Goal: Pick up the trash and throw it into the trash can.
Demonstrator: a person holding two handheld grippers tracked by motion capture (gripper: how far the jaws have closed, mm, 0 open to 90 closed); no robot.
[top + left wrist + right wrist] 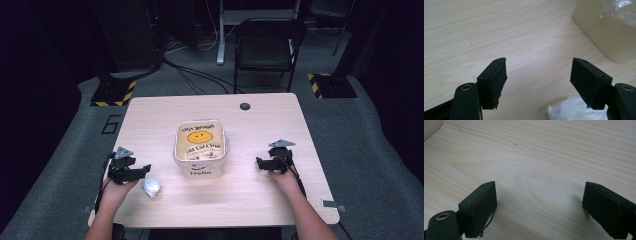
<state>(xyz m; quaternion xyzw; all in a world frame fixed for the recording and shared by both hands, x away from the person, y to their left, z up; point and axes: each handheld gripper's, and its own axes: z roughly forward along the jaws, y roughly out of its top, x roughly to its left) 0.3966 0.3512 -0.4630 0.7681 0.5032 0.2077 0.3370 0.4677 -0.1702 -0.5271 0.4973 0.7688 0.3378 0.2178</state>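
Left claw [145,170] spread wide, empty, low over the counter [260,195], just beside a crumpled white wad [151,187]; tub [199,148] mid-counter, smiley and "Hello" printed on it; right claw [259,163] gaping too, empty, right of the tub

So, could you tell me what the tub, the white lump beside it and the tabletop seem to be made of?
The tub looks like translucent, matte whitish plastic: its wall is cloudy and light glows through it. The white lump seems to be crumpled tissue or thin plastic film; the soft creases leave it open. The tabletop looks like pale wood-grain laminate with a smooth, low-sheen finish.
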